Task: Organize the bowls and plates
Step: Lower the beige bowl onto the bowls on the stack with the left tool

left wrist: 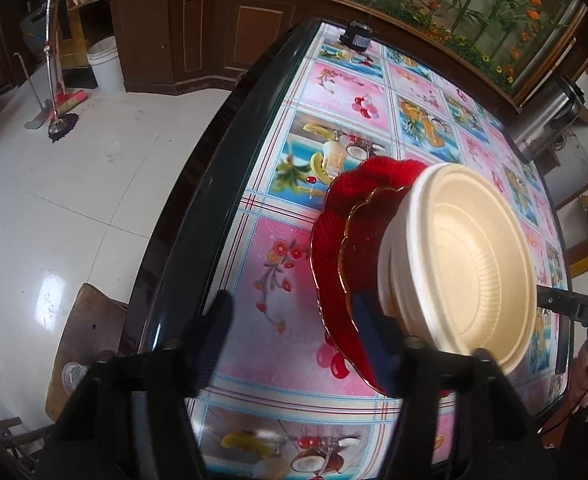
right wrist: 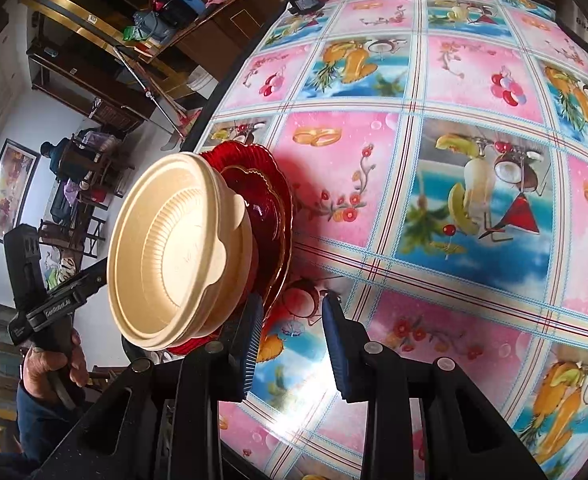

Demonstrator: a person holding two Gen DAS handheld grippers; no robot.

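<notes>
On the fruit-print table (left wrist: 278, 272) stands a stack: a large red scalloped plate (left wrist: 326, 248), a smaller gold-rimmed red plate (left wrist: 362, 236) on it, and nested cream bowls (left wrist: 466, 260) on top. My left gripper (left wrist: 294, 324) is open at the stack's near left; its right finger crosses the large plate's rim and its pads press on nothing. In the right wrist view the cream bowls (right wrist: 174, 252) and red plates (right wrist: 270, 208) sit just left of my right gripper (right wrist: 294, 340). It is open, with only tablecloth between its fingers, and its left finger sits by the plate's rim.
The stack is near the table's dark left edge (left wrist: 198, 216), with tiled floor beyond. A wooden stool (left wrist: 86, 328) holding a glass stands by the near corner. A small black device (left wrist: 356, 36) sits at the far edge and a steel urn (left wrist: 550, 120) past the right side.
</notes>
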